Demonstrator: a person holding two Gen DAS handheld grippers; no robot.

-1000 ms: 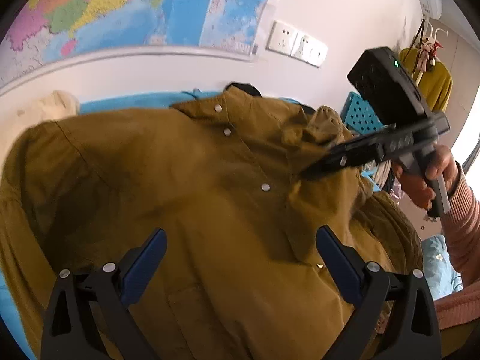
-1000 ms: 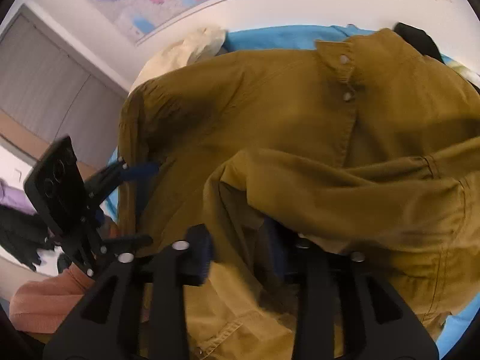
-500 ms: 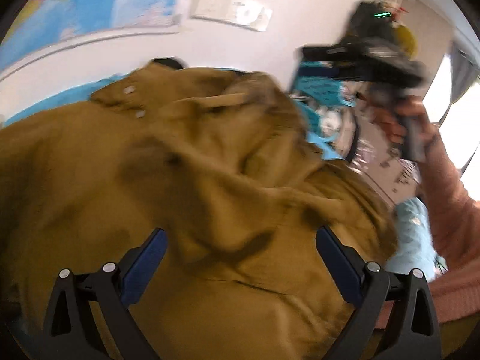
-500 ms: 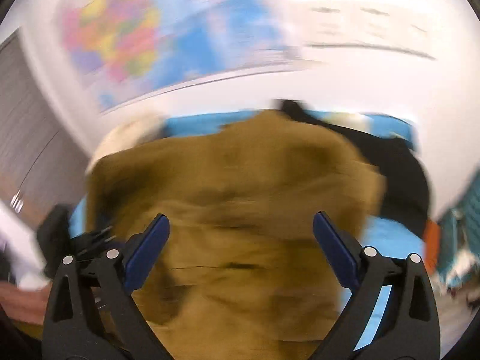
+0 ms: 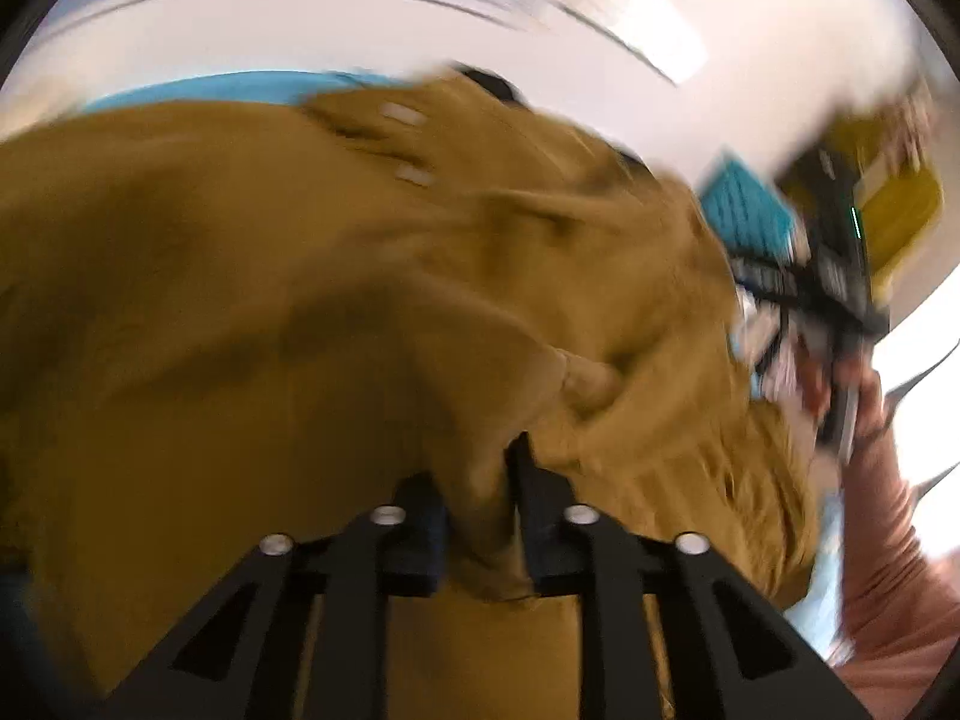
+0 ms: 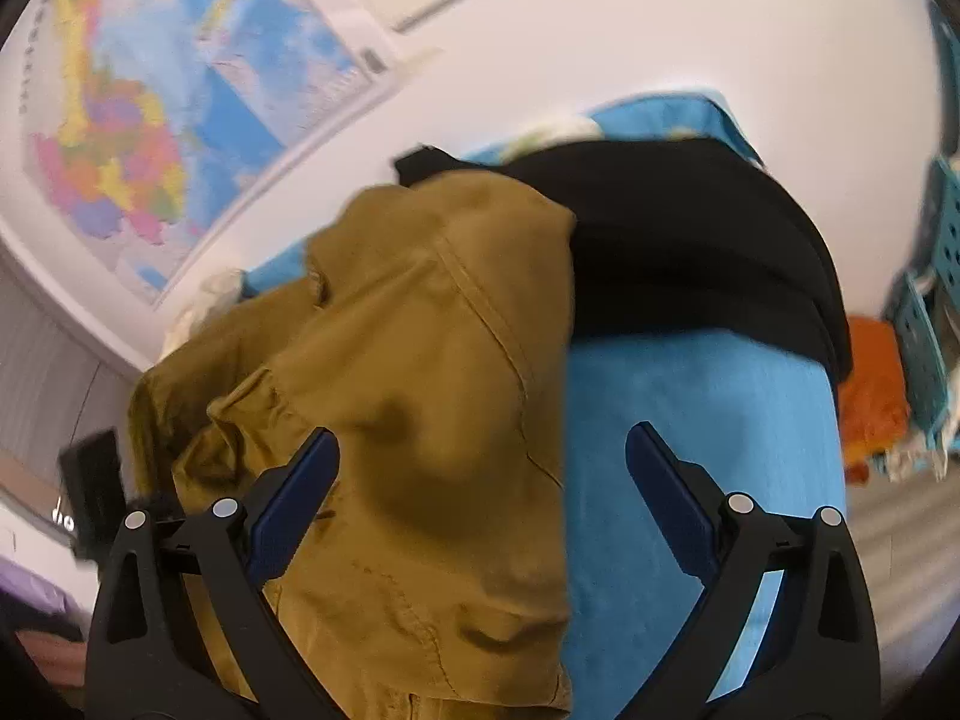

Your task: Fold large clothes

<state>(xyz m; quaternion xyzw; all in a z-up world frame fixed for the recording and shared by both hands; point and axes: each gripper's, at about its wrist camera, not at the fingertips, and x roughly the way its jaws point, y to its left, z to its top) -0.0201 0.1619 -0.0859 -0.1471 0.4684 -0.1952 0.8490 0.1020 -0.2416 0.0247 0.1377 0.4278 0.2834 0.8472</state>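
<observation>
Mustard shirt [image 5: 252,276]: bunched, frame ctr.
L gripper [image 5: 480,516]: clenched on shirt fold; pull flat, slow.
R gripper [image 6: 480,480]: released, hovering.

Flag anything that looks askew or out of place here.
The mustard shirt lies bunched and rumpled rather than flat on the blue sheet, one fold pinched in the left gripper. A black garment sits behind it.

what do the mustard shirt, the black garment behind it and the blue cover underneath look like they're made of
Mustard shirt: apparently a sturdy matte woven cotton or twill, given its raised topstitched seams and firm creases. Black garment: soft and matte, likely a knit or fleece, lying in smooth rounded folds; its texture is too blurred to settle. Blue cover: thin matte cloth, seemingly a bedsheet, with a faint fine weave.
</observation>
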